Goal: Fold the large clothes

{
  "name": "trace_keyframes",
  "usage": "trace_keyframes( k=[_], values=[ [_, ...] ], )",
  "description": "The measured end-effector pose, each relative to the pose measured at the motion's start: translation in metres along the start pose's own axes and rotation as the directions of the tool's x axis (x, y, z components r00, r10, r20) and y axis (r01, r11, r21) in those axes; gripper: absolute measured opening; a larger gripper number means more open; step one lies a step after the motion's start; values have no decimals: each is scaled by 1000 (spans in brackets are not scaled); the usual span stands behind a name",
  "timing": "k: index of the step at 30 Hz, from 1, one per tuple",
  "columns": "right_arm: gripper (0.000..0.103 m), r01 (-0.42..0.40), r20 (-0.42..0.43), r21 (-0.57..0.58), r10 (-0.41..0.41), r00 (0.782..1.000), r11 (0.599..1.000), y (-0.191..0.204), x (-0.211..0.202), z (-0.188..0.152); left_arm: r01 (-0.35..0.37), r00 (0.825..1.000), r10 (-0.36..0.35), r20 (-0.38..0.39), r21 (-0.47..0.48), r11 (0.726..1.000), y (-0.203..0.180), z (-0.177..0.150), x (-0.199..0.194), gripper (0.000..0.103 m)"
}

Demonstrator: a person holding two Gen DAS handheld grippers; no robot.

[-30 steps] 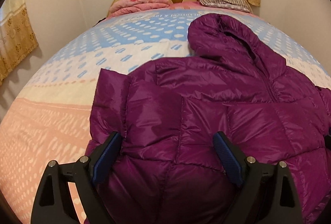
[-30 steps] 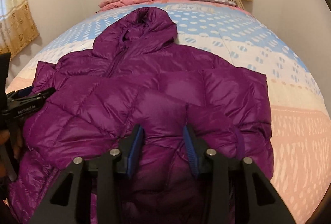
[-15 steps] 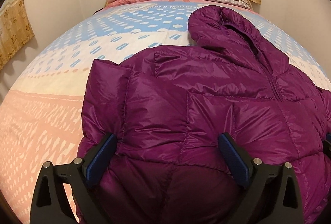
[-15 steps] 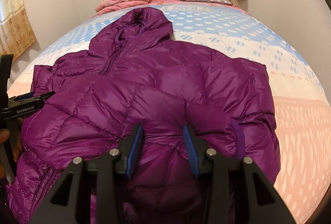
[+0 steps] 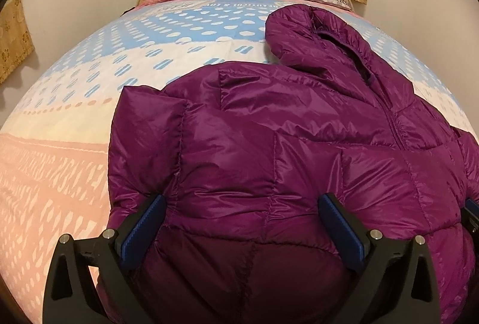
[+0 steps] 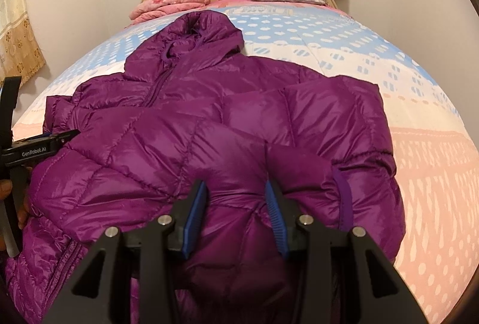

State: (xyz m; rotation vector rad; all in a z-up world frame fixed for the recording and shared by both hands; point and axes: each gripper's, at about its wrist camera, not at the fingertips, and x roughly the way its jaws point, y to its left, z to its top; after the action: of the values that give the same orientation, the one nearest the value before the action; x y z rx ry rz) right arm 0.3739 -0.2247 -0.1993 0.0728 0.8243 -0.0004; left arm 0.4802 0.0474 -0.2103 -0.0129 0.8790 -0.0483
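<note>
Black gripper (image 6: 236,214) frames, blue ribbed pads, silver screws, white "GenRobot.AI" marking.

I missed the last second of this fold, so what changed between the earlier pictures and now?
The left gripper spread its jaws wider over the purple jacket and is opening; its pads stand clear of the fabric. The right gripper kept its pinch on a fold of jacket. The jacket lies unchanged on the bed, hood toward the headboard.
</note>
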Motion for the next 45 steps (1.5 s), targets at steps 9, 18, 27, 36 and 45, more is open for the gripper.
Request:
trace_keyframes(
  k=[9,18,27,36,45],
  values=[
    [44,21,-6,-21,-22,1000,1000,5,1,0,-21,1000,21,6,12,1000,-2,-1,-1,102],
    [64,-59,-89,-95,50,995,994,8,3,8,-37,999,40,-26,115,993,-7,11,-27,102],
    [86,-167,-93,-128,156,983,978,-12,-11,82,86,994,-96,47,184,979,-19,78,-56,102],
    [87,-140,-68,-38,137,988,989,-46,69,188,33,999,-36,28,90,995,-23,173,33,102],
    [87,-159,-47,7,159,986,987,-50,142,261,105,994,-105,-11,-45,993,-17,237,108,102]
  ],
)
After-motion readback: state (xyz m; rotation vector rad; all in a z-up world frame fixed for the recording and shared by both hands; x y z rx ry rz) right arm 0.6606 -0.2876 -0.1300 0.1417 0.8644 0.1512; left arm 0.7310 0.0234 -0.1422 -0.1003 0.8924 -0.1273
